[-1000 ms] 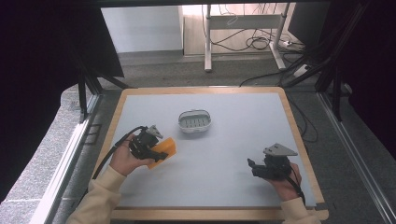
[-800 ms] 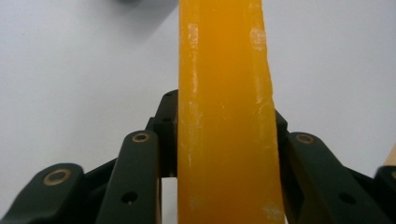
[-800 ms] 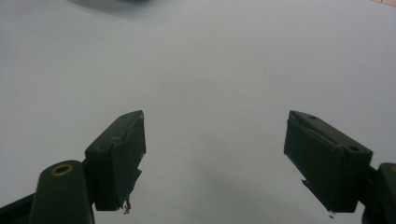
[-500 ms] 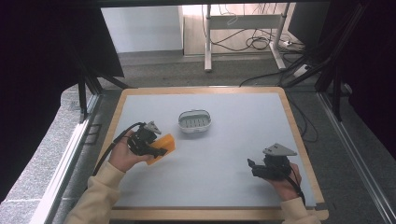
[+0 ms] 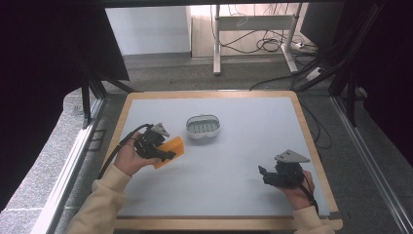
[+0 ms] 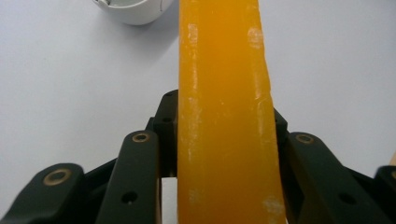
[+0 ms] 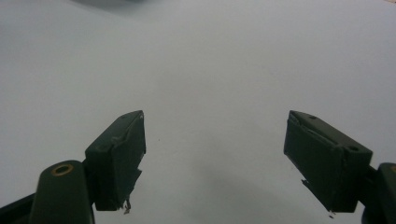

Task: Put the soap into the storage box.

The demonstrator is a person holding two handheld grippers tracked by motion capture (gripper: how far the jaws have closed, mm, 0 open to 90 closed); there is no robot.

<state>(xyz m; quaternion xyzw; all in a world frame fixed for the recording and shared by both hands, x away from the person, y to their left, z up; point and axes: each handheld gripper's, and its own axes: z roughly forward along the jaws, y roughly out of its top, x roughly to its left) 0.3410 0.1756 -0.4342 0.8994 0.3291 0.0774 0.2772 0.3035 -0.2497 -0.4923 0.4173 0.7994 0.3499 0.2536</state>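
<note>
On the grey table (image 5: 219,195), left tongs (image 5: 163,152) clamp the orange bar (image 5: 171,148); right tongs (image 5: 265,176) gape empty.

No lettering, label, brand, number or sign can be read anywhere in these views: neither on the orange bar (image 6: 224,116), nor on the white dish (image 5: 203,127), nor on the bench (image 5: 243,161).

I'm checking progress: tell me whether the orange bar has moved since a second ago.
Yes, slightly. The orange bar, clamped in the left gripper, has edged up the picture toward the white dish.
</note>
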